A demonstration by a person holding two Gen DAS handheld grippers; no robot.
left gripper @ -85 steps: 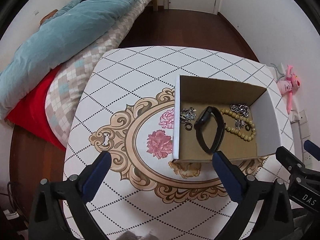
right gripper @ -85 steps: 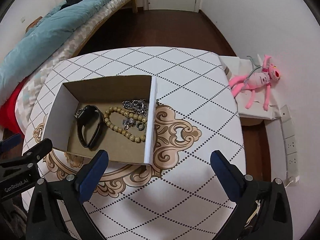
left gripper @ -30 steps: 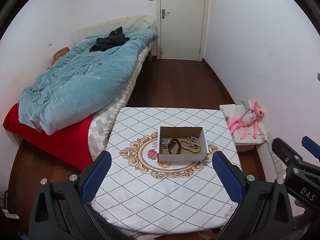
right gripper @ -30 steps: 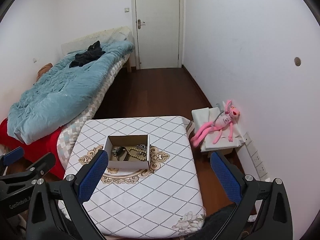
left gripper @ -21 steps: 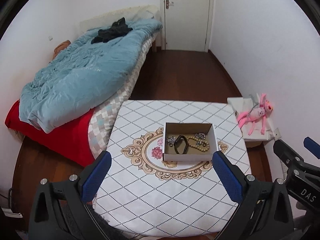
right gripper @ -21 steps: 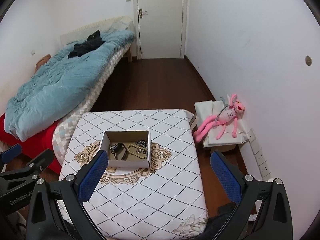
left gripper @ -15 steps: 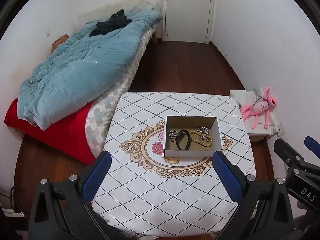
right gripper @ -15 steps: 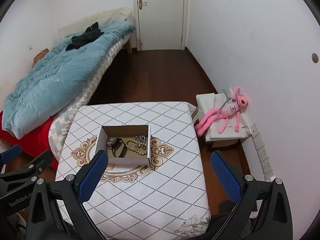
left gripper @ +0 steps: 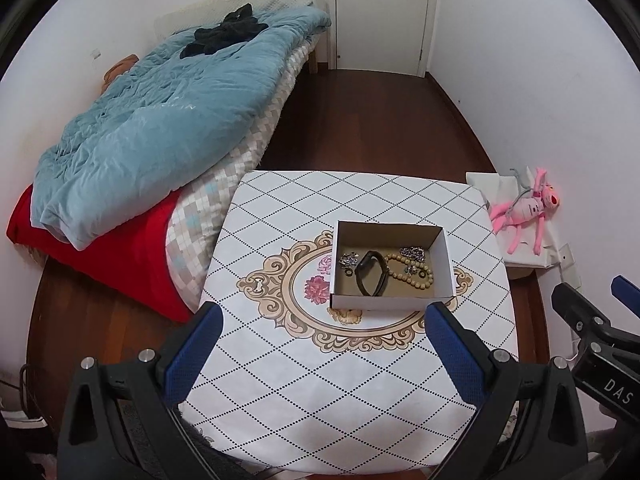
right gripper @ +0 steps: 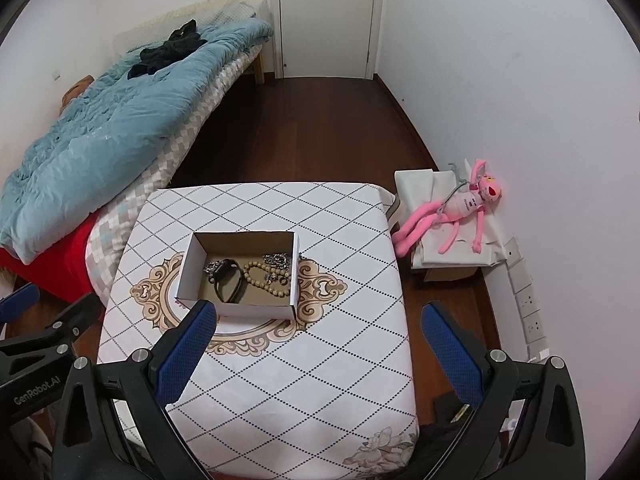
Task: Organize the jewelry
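Note:
An open cardboard box (left gripper: 390, 303) stands on the patterned table (left gripper: 304, 380); it also shows in the right wrist view (right gripper: 256, 310). Inside lie a black band (left gripper: 370, 278), a beige bead bracelet (left gripper: 412, 276), silver chains (left gripper: 414, 253) and small rings (left gripper: 347, 260). In the right wrist view I see the black band (right gripper: 229, 280) and the beads (right gripper: 266, 278). My left gripper (left gripper: 320, 354) is open and empty, high above the table's near side. My right gripper (right gripper: 318, 346) is open and empty, also high and back from the box.
A bed with a blue duvet (left gripper: 160, 120) and red sheet (left gripper: 120, 256) stands left of the table. A pink plush toy (right gripper: 460, 204) lies on a white box by the right wall. A door (right gripper: 328, 16) is at the far end, with dark wood floor (right gripper: 312, 128) between.
Both grippers rose far up and back from the box, then came somewhat closer over the last second. The jewelry stays in the box. Both jaws stay open.

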